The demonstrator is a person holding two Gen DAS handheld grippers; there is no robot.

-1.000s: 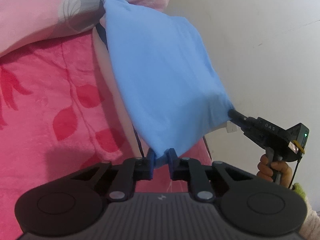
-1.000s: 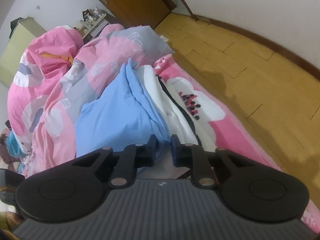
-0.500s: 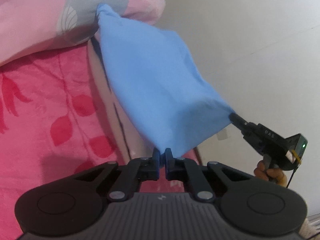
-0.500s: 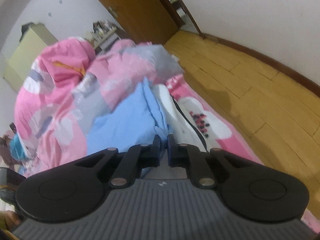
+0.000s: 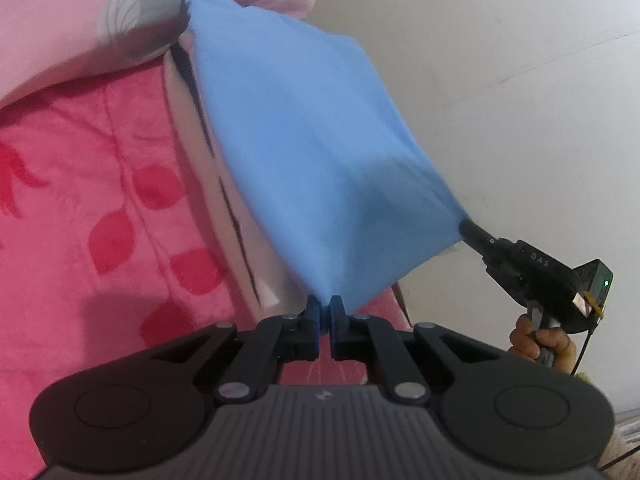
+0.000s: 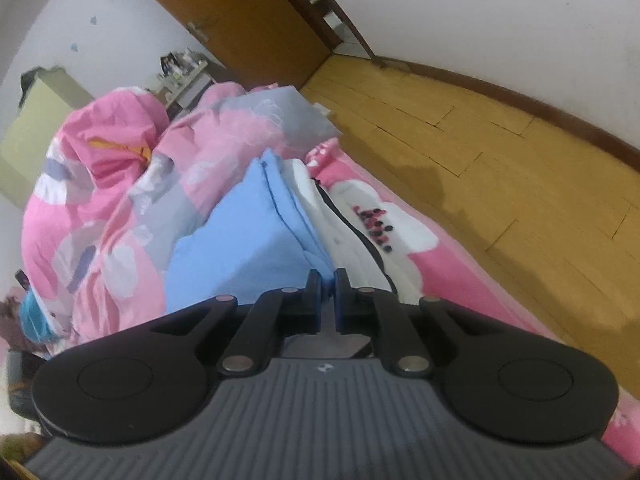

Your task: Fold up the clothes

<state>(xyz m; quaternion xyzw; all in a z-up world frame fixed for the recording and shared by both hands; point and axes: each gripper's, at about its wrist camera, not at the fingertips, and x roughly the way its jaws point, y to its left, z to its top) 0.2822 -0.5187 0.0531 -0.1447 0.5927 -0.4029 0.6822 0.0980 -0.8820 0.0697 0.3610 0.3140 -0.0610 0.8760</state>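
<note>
A light blue garment [image 5: 312, 152] hangs stretched above the bed, its far end still tucked against the pink quilt. My left gripper [image 5: 325, 303] is shut on its near corner. In the left wrist view my right gripper [image 5: 466, 226], held by a hand [image 5: 540, 340], pinches the other corner at the right. In the right wrist view the right gripper [image 6: 328, 280] is shut on a bunched edge of the blue garment [image 6: 248, 236]. Under the blue cloth lies a white garment [image 6: 348, 240] with a dark strip.
A pink leaf-patterned blanket [image 5: 92, 216] covers the bed. A heaped pink and grey quilt [image 6: 120, 176] lies at the far end. A white wall [image 5: 500, 80] stands close beside the bed. Wooden floor [image 6: 480, 152] and a brown door [image 6: 240, 12] lie to the right.
Both grippers' jaws have closed fully onto the blue garment's corners. The cloth has lifted and pulled tauter between them, and the right gripper has risen a little.
</note>
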